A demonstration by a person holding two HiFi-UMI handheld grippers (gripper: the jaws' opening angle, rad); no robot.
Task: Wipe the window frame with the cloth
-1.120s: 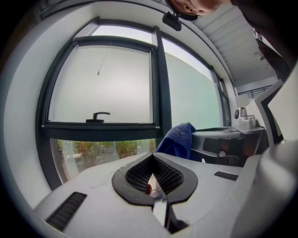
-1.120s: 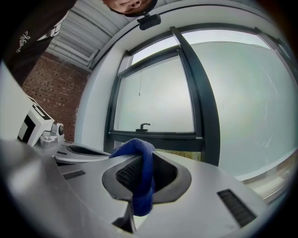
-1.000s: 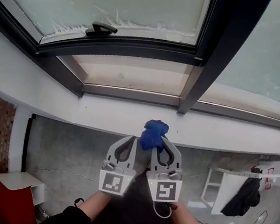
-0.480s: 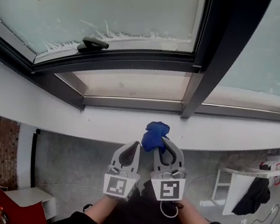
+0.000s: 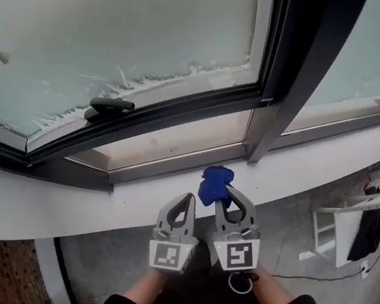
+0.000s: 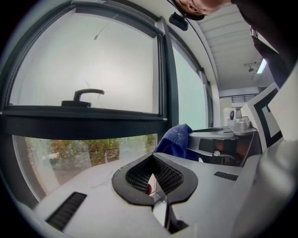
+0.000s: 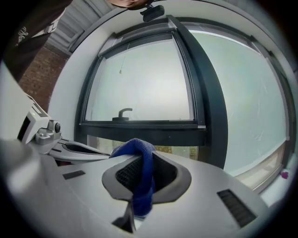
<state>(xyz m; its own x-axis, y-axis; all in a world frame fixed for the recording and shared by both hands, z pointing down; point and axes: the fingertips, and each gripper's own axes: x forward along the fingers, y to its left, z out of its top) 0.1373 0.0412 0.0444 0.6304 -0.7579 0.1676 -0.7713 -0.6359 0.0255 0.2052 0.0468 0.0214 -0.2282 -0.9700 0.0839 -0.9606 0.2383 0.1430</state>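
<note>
- Dark window frame with a handle runs above the white sill.
- Right gripper: jaws clamped on the blue cloth, held over the sill, not touching the frame.
- Left gripper: jaws pressed together, nothing between them, just beside the right gripper.

Blue cloth, near-black window frame
The cloth is showing deep blue and the sill white; the glass is looking milky pale green; the left gripper and right gripper are showing pale grey, each wearing a black-and-white square-patterned marker.
</note>
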